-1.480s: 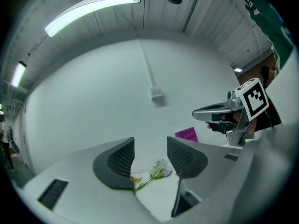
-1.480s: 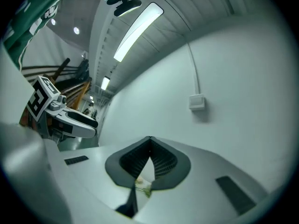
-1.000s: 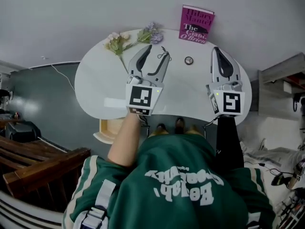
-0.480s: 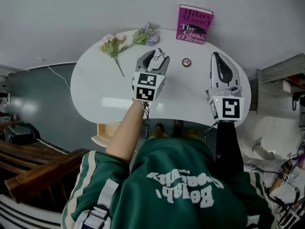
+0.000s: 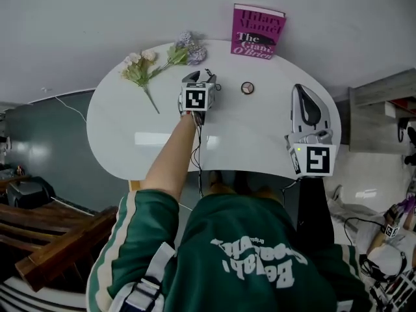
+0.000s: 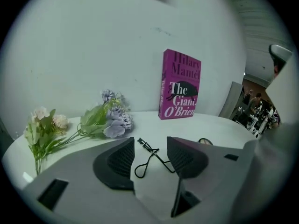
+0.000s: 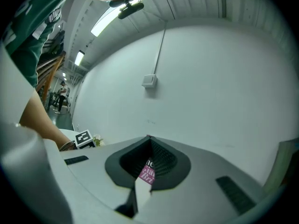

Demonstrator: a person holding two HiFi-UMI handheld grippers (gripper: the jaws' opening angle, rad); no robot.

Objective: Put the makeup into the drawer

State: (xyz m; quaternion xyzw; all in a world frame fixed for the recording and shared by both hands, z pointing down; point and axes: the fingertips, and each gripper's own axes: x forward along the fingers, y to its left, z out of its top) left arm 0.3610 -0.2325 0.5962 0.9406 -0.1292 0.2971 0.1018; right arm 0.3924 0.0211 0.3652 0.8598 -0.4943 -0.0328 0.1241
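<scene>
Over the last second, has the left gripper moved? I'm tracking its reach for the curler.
Yes. The left gripper went from the table's near edge toward its far side, open jaws now framing the eyelash curler.

We were in what looked like a large hall with one corner set up as a test room. A white tabletop [image 5: 130,142] stood against a bare white wall [image 5: 97,18], dressed with a pink book [image 5: 257,32] and a spray of flowers [image 5: 153,65]. Overhead ran a ribbed ceiling [image 7: 196,3] with strip lights [image 7: 114,15], and a small box [image 7: 149,80] sat high on the wall. Cables [image 5: 361,226] lay on the floor at our right, dark wooden furniture [image 5: 62,239] stood at our left, and people [image 6: 256,107] were visible far off.
</scene>
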